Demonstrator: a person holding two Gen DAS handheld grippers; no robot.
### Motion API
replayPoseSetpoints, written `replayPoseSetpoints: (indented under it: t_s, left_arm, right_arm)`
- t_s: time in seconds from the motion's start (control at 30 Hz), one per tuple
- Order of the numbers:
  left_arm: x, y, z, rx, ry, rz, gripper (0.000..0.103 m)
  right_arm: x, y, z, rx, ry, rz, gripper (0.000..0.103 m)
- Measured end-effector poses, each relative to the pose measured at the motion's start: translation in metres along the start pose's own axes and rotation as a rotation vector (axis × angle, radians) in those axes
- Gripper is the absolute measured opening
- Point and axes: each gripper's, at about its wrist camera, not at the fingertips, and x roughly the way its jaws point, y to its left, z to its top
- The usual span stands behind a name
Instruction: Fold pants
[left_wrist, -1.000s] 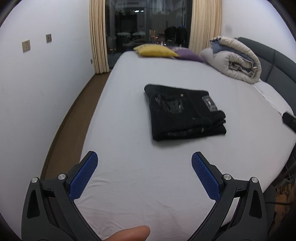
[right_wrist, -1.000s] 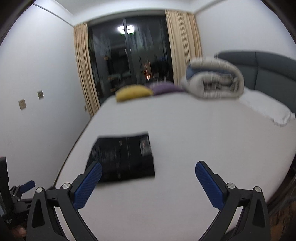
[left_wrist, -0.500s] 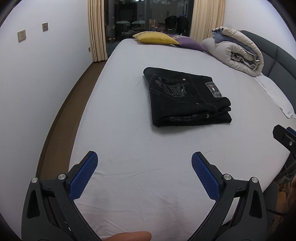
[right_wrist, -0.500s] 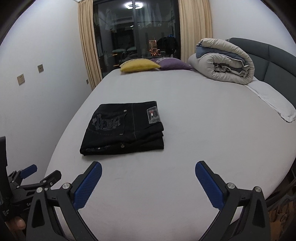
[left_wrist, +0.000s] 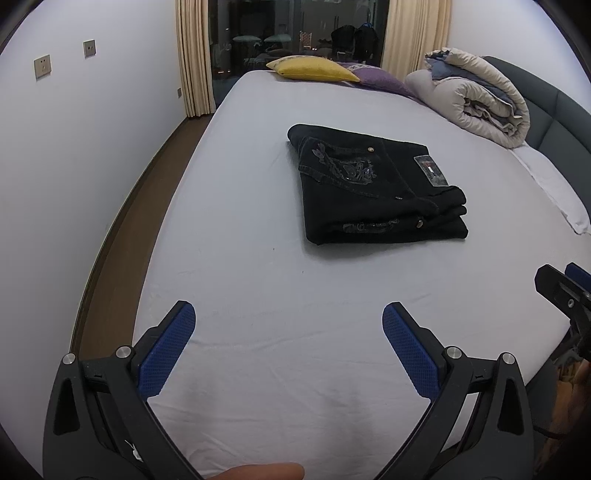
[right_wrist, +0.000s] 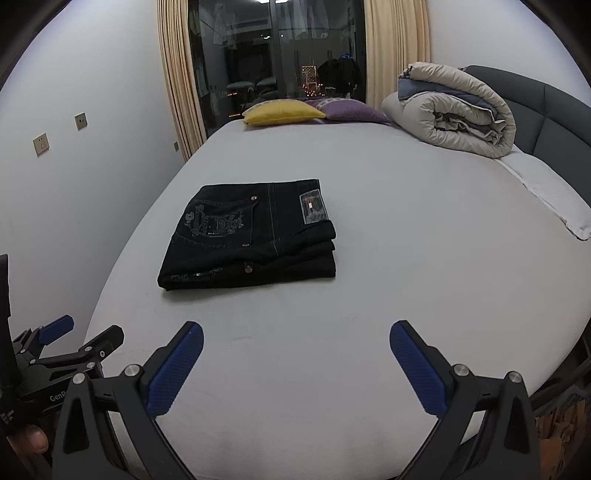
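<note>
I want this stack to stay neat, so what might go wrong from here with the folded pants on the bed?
The black pants lie folded in layers, with the loose edges facing the grippers. Both the left gripper and the right gripper are open and hang apart from the pants; a low pass might catch those layers and undo the fold. Pinching only the top layer may peel it off. The soft bed sheet could bunch up and get grabbed too.

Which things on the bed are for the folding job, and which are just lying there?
For the job:
- black pants, folded in a stack on the bed
- left hand-held gripper, open
- right hand-held gripper, open

Just lying about:
- yellow pillow
- purple pillow
- rolled duvet
- white pillow
</note>
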Motion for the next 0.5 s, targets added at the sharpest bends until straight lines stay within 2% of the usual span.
replayPoseSetpoints:
  t_s: [0.5]
  left_arm:
    - [0.012, -0.002, -0.001, -0.003, 0.023, 0.009, 0.103]
  right_arm:
    - [0.007, 0.003, -0.003, -0.005, 0.028, -0.001, 0.103]
